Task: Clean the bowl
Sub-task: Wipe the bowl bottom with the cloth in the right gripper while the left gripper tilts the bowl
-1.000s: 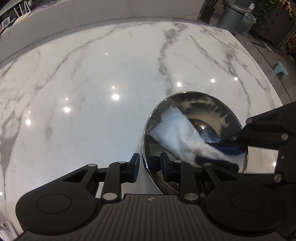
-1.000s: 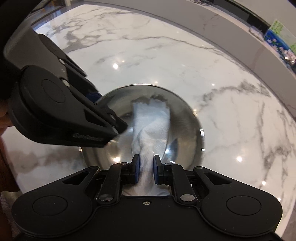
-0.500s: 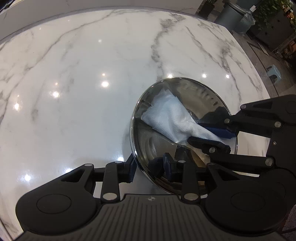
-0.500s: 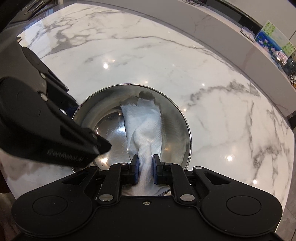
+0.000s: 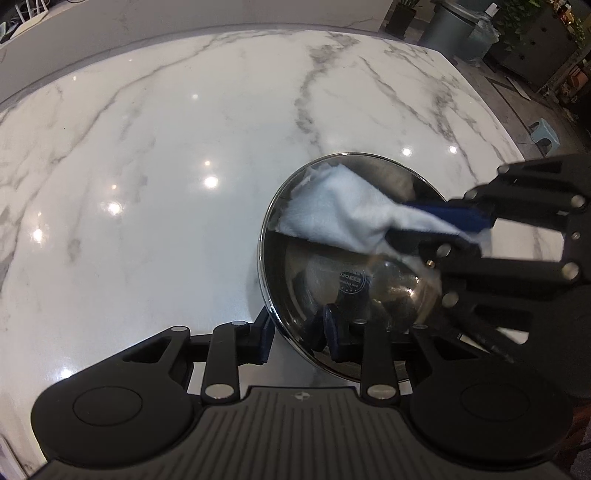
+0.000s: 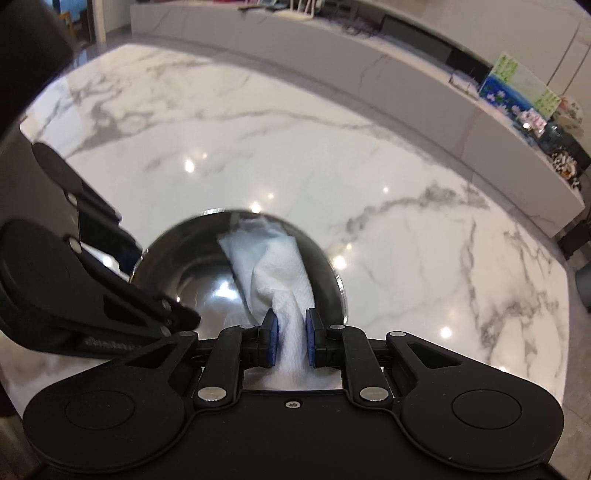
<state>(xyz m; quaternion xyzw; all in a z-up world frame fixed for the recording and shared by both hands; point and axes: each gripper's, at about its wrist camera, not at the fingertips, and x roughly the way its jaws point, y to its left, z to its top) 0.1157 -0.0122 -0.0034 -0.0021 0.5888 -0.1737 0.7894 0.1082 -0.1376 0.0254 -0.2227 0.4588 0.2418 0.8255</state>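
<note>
A shiny steel bowl rests tilted on the white marble table. My left gripper straddles its near rim, one pad outside and one inside against the wall, with the jaws closing on the rim. A white paper towel lies across the bowl's far inner wall. My right gripper comes in from the right, shut on the towel's twisted end. In the right wrist view the towel runs from the right gripper up the bowl's wall. The left gripper is at the bowl's left rim.
The marble table spreads wide on every side of the bowl. Its right edge drops to a floor with grey bins and a small stool. A long grey counter with a colourful box runs behind.
The bowl has tipped so that its inside faces the left wrist camera more. The right gripper has shifted and dragged the towel along the bowl's far wall. The left gripper stays at the rim.
</note>
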